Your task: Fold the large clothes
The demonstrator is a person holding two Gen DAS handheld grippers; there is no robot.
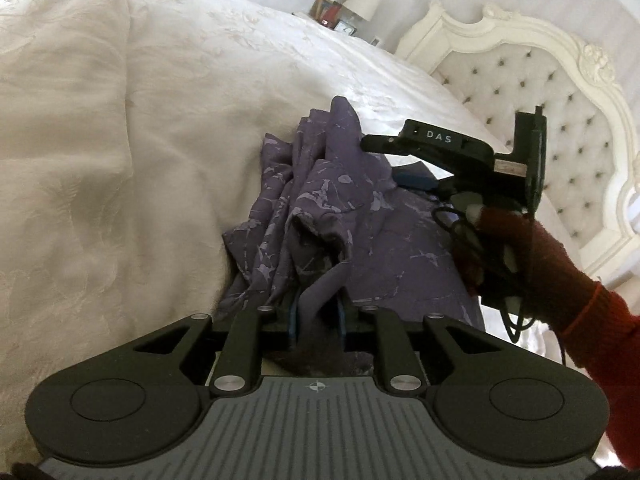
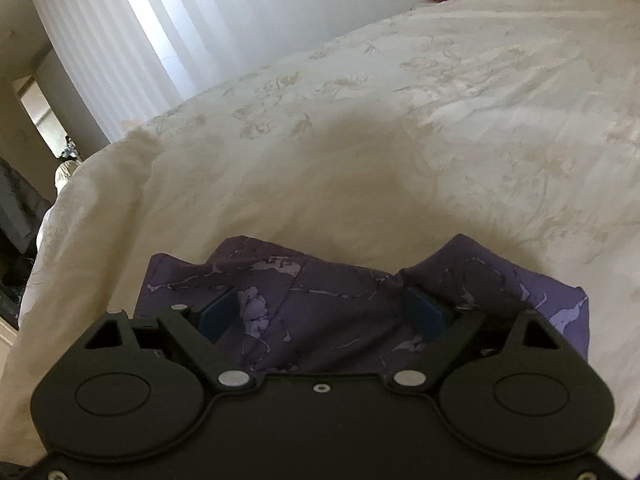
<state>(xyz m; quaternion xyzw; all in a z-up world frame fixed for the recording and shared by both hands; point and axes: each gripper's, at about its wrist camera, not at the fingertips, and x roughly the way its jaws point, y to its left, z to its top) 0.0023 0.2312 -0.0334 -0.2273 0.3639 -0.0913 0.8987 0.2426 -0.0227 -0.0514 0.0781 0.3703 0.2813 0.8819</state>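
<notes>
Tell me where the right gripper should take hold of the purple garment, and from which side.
Probably the flat edge of the purple garment lying between the right gripper's open jaws, approached from the near bedside, low over the bedspread. The left gripper already pinches a bunched fold, so a separate flat edge lets it spread.

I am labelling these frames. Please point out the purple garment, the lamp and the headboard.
purple garment [image 1: 320, 208]: left wrist view, bunched folds.
lamp [image 1: 365, 0]: left wrist view, shade.
headboard [image 1: 532, 80]: left wrist view, tufted panel.

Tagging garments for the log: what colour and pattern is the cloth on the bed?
Purple cloth with a lighter lilac, marble-like print; the left wrist view shows it best.
</notes>
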